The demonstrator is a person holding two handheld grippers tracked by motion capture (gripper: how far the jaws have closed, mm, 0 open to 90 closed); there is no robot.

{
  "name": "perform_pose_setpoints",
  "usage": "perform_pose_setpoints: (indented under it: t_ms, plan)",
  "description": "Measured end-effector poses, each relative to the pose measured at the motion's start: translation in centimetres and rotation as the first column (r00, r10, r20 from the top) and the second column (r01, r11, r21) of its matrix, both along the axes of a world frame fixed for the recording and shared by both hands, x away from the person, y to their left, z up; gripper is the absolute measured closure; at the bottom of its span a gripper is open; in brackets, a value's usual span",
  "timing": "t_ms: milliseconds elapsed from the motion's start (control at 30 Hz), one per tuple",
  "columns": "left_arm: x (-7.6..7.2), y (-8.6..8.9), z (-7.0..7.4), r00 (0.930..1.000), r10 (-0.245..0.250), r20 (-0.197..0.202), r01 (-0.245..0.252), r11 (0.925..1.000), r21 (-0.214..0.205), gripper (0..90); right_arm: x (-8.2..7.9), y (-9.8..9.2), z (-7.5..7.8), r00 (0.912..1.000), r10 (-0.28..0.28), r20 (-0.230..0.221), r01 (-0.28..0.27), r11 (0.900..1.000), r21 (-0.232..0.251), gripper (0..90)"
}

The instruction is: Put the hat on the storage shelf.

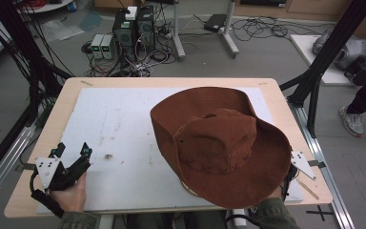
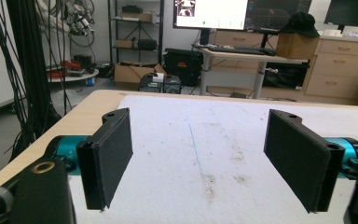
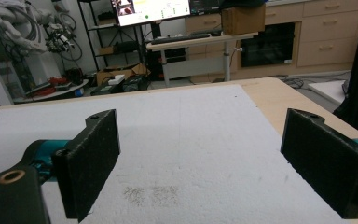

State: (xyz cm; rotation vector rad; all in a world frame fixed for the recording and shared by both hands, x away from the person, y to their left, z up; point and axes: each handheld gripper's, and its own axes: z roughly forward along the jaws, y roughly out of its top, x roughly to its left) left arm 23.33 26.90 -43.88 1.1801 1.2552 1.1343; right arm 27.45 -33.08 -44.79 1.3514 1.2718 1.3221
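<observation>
The brown hat (image 1: 224, 145) sits toward 4 o'clock on the white mat (image 1: 114, 124), close to the camera, so it appears to overhang the near edge (probably just perspective). The right gripper (image 3: 200, 158) waits at 5 o'clock with both jaws spread wide over bare mat, holding nothing. The left gripper (image 1: 71, 157) rests at 8 o'clock, its 2 jaws equally wide and empty, well apart from the hat, likely parked before any grasp. The wooden table (image 1: 62, 102) frames the mat.
</observation>
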Motion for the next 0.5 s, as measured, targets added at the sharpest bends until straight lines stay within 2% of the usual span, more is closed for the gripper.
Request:
perform_pose_setpoints:
  t_ms: [267, 367, 500]
  plan:
    - [0.11, 0.03, -0.10, 0.9999, -0.007, -0.015, 0.007, 0.9999, -0.011, 23.9, 0.17, 0.04, 0.05, 1.0000, 0.008, 0.001, -0.008, 0.9999, 0.007, 11.0]
    - [0.16, 0.18, -0.20, 0.9998, -0.007, -0.020, 0.006, 0.9995, -0.030, 23.9, 0.20, 0.05, 0.04, 0.9999, 0.010, -0.003, -0.010, 0.9999, 0.008, 11.0]
    - [0.20, 0.19, -0.22, 0.9997, -0.008, -0.021, 0.007, 0.9995, -0.030, 23.9, 0.27, 0.01, 0.01, 0.9999, 0.010, -0.004, -0.010, 0.9999, 0.010, 11.0]
